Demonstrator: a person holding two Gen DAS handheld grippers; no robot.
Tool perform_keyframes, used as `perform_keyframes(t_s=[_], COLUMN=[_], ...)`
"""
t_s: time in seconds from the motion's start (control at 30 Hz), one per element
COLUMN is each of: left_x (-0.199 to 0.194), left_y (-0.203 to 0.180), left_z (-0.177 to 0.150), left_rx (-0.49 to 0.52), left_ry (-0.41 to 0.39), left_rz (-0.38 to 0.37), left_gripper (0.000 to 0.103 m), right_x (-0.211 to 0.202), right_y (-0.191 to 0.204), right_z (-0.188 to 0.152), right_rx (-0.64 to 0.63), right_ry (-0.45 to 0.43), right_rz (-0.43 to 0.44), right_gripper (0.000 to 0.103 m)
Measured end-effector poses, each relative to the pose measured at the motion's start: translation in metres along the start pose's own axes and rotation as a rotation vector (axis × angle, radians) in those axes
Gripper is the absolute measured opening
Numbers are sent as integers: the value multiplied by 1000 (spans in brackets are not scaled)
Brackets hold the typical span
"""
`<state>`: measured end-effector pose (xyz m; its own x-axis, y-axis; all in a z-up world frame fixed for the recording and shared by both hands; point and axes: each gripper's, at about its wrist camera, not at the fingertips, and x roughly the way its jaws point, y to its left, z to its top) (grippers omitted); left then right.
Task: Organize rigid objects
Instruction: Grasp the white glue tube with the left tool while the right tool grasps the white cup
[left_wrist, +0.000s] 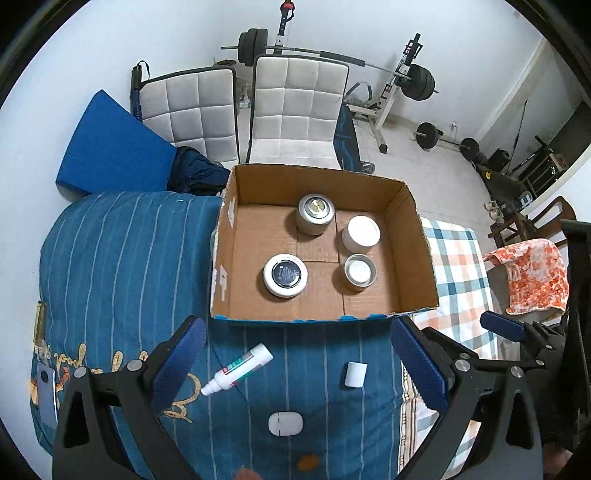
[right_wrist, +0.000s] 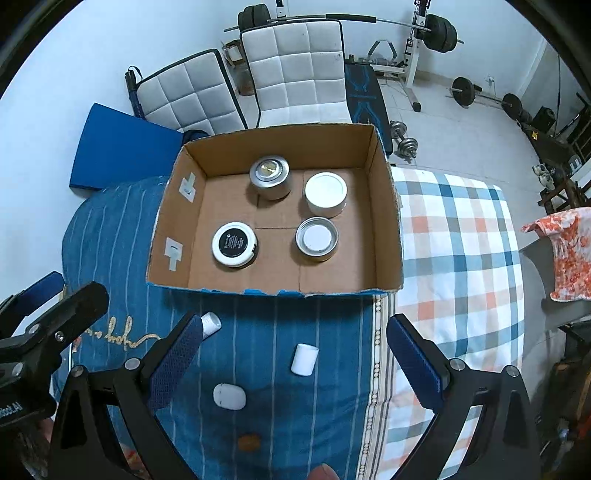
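Risk first — soft blue bedspread (left_wrist: 122, 266) under white tube (left_wrist: 238, 369), small white cylinder (right_wrist: 304, 359) and white earbud case (right_wrist: 229, 396), so may roll or sink away from a pinch. Left gripper (left_wrist: 295, 363) and right gripper (right_wrist: 295, 360) both spread wide, holding nothing. Cardboard box (right_wrist: 388, 229) already holds four jars. Tube half-hidden behind a finger in right view — orange spot by lower edge unidentifiable.

Blue striped blanket (left_wrist: 122, 258), brown box (left_wrist: 417, 236)
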<state>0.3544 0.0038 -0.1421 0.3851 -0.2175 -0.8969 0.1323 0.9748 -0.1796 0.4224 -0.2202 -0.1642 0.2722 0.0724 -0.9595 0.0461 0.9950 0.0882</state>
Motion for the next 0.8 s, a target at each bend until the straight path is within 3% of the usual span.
perform_keyframes(t_s=[0.17, 0.27, 0.37, 0.5, 0.63, 0.7, 0.73, 0.8], left_x=[6, 34, 77, 148, 207, 231, 240, 248], left_y=[11, 25, 42, 50, 55, 58, 59, 62], left_z=[-10, -27, -50, -78, -93, -97, -99, -101], left_rx=[24, 40, 52, 150, 209, 220, 213, 172], left_ry=[14, 83, 165, 297, 405, 449, 471, 491], left_rz=[47, 89, 140, 211, 231, 230, 211, 155], left_gripper=[103, 103, 103, 102, 89, 76, 62, 58], right_x=[19, 51, 89, 138, 173, 187, 193, 203], right_y=[-3, -8, -15, -20, -23, -26, -28, -31], right_z=[-15, -32, -50, -71, -86, -90, -92, -94], right_rx=[14, 40, 71, 111, 142, 174, 195, 222], right_ry=[52, 124, 199, 298, 356, 376, 381, 393], right_rz=[4, 17, 23, 33, 21, 17, 20, 21], right_gripper=[101, 101, 101, 101, 101, 101, 100, 92])
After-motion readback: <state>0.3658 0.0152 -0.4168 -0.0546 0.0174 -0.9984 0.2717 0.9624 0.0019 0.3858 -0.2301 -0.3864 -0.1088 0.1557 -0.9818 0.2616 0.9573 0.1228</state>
